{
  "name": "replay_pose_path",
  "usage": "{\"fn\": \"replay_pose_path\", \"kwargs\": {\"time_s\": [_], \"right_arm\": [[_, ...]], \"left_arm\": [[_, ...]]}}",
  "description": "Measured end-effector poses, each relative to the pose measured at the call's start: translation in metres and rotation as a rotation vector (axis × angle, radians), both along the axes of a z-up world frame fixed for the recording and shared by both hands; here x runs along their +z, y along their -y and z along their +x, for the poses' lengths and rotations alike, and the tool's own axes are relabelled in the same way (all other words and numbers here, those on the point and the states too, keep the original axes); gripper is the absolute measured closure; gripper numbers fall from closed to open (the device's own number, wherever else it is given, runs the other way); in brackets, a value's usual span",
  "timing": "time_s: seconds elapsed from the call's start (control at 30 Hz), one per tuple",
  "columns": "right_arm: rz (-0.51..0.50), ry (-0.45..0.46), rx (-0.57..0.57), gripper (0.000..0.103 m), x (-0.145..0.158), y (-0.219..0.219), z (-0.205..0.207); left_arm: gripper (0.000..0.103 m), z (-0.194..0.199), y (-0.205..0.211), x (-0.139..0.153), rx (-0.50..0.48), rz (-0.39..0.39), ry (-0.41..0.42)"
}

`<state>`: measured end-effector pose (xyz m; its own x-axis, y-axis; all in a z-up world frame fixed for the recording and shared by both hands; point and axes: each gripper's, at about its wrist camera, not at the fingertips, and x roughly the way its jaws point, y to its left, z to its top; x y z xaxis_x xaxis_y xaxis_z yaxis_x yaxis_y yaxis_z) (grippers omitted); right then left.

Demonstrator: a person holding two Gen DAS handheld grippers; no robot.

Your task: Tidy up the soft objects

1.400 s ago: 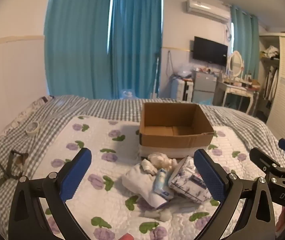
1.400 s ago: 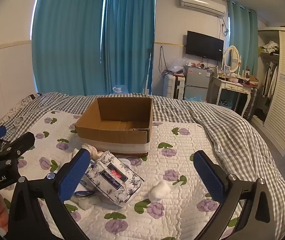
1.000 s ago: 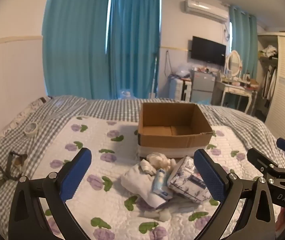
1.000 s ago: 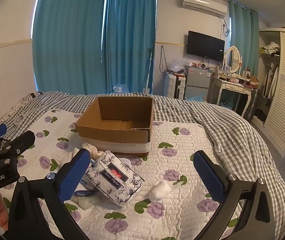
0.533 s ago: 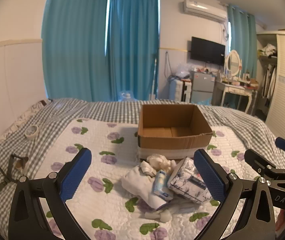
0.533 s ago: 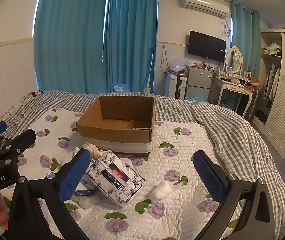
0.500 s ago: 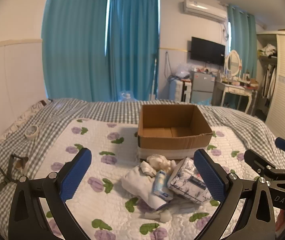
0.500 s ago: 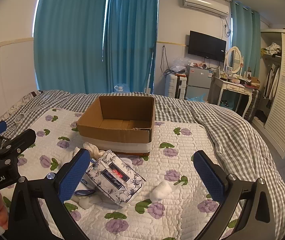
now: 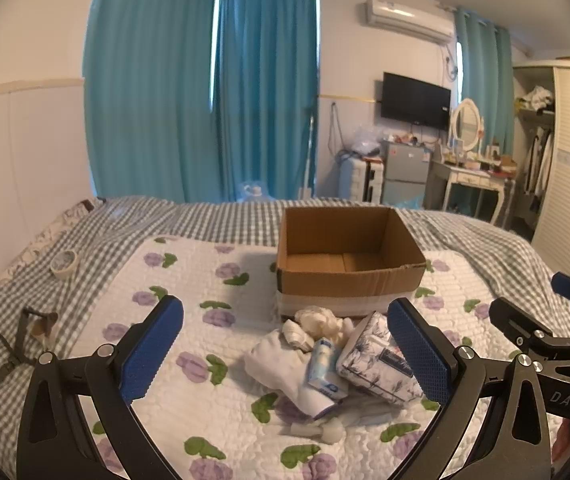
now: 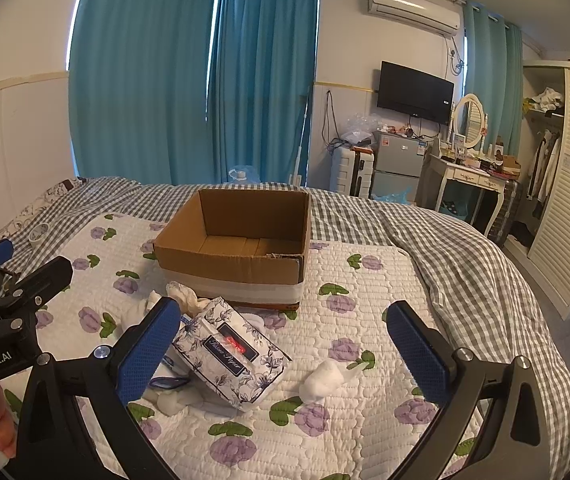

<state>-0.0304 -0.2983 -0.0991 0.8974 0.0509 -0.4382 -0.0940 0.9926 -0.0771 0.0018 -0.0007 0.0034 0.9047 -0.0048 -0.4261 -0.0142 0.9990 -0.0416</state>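
While both are held above the near part of the bed [image 10: 465,264], the left claw [image 9: 285,348] and the right claw [image 10: 283,350] are seen spread wide, with nothing gripped. A cardboard box [image 10: 237,248] is set farther back on the floral quilt [image 9: 205,280]. Just near of it, a floral tissue pack [image 10: 231,354], white cloths [image 9: 277,360] and a small blue-and-white packet [image 9: 323,370] are heaped together. A white wad [image 10: 323,378] lies apart, to the right.
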Motion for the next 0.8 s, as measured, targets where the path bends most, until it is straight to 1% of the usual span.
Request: {"fn": "replay_pose_path", "kwargs": {"time_s": [0.23, 0.53, 0.6, 0.8], "right_arm": [[-0.001, -0.006, 0.0, 0.0, -0.01, 0.001, 0.0], [-0.006, -0.01, 0.004, 0.0, -0.01, 0.002, -0.001], [-0.006, -0.01, 0.005, 0.0, -0.01, 0.003, -0.002], [-0.007, -0.011, 0.004, 0.0, -0.011, 0.003, -0.002]], "left_arm": [[0.0, -0.001, -0.004, -0.002, 0.006, 0.005, -0.001], [0.0, 0.001, -0.015, -0.001, 0.007, 0.003, -0.003], [0.0, -0.001, -0.002, -0.004, 0.006, 0.008, -0.001], [0.0, -0.001, -0.003, -0.004, 0.005, 0.008, 0.0]]}}
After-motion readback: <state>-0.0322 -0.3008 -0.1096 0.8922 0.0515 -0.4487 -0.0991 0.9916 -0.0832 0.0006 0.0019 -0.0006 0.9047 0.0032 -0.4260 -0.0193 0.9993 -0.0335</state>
